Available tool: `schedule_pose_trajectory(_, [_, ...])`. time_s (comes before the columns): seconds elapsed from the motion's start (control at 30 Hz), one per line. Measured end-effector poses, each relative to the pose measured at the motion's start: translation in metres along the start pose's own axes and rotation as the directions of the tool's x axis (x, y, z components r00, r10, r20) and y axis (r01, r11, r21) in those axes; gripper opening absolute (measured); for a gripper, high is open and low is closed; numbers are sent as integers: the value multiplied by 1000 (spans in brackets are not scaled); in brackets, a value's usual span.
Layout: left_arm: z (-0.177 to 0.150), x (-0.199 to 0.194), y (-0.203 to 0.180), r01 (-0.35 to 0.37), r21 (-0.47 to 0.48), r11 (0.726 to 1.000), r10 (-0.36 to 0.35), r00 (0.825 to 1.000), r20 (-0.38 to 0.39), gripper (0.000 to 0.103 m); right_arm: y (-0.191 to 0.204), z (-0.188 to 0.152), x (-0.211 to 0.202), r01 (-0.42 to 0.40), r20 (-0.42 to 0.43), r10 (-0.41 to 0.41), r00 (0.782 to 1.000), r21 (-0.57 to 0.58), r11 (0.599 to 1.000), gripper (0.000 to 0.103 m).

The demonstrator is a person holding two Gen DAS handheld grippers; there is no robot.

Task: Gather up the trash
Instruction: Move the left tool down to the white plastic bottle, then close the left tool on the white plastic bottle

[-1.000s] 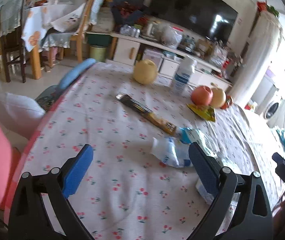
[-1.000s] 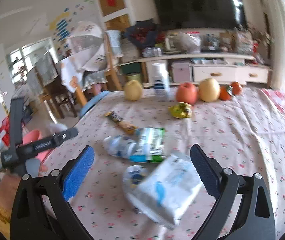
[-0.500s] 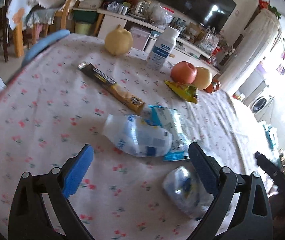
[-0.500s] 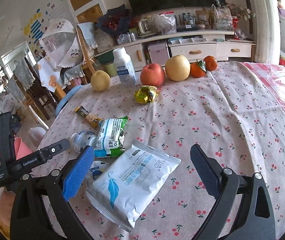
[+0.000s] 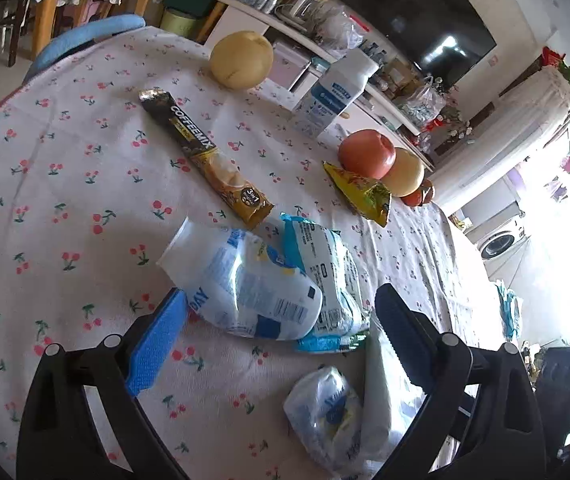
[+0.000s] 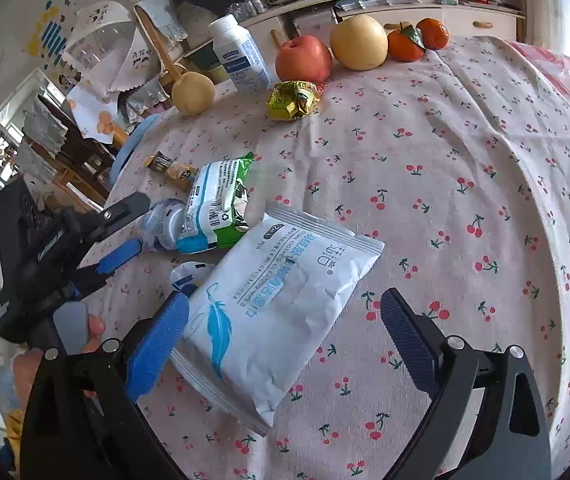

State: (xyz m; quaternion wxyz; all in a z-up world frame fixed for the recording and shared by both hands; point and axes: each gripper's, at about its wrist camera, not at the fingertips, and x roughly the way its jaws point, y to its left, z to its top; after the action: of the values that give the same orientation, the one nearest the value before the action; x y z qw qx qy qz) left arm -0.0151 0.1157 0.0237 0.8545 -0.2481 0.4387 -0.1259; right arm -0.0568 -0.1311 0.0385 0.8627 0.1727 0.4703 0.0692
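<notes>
A crushed clear plastic bottle (image 5: 245,284) lies on the cherry-print tablecloth (image 5: 65,208), partly between the fingers of my open left gripper (image 5: 281,332). A green-and-blue wipes packet (image 5: 325,272) lies against it. A crumpled small bag (image 5: 325,412) lies nearer. A coffee-mix sachet (image 5: 209,156) and a yellow snack wrapper (image 5: 361,192) lie farther off. My open right gripper (image 6: 285,336) straddles a white pouch with a blue feather (image 6: 277,304). The left gripper (image 6: 121,236) shows at the bottle (image 6: 161,224) in the right wrist view.
Fruit stands at the far edge: a pear (image 5: 241,60), an apple (image 6: 303,60), another pear (image 6: 359,42), oranges (image 6: 417,40). A white pill bottle (image 6: 241,56) stands beside them. Chairs and a TV cabinet (image 5: 285,12) lie beyond the table.
Both grippers moved forward and down over the table. The left now has the crushed bottle between its fingers; the right has closed in around the white pouch. Both stay open.
</notes>
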Motion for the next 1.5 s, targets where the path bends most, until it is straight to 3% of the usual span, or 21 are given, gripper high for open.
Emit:
schedule_pose_trajectory(0.17, [4,16,-6,1,9,1000,-1,1000,-19,95,15,-2,3,-32,9,32,999,-47,998,95])
schedule_pose_trajectory(0.47, [17,31,-11,-107,72,992,106,994,19,95,20,1,8,68,47,-65,997,-64,996,95])
schedule_pose_trajectory(0.53, [20,35,-14,-149,95,984,148,989,25,95,19,1,10,88,40,-86,995,-58,994,95])
schedule_pose_trajectory(0.67, [22,41,-19,-225,145,964,222,974,35,95,20,-1,18,34,9,-33,999,-41,999,95])
schedule_pose_trajectory(0.83, [24,46,-21,-271,180,946,267,963,42,94,27,-2,24,74,42,-71,997,-64,995,96])
schedule_pose_trajectory(0.93, [23,45,-21,-293,201,935,290,956,46,87,28,-1,27,88,62,-84,995,-79,993,96])
schedule_pose_trajectory(1.07, [22,40,-17,-309,199,930,305,951,50,73,31,0,32,117,83,-108,991,-113,987,96])
schedule_pose_trajectory(1.5, [11,28,-13,-271,227,935,269,962,41,72,29,4,36,150,104,-138,985,-121,981,96])
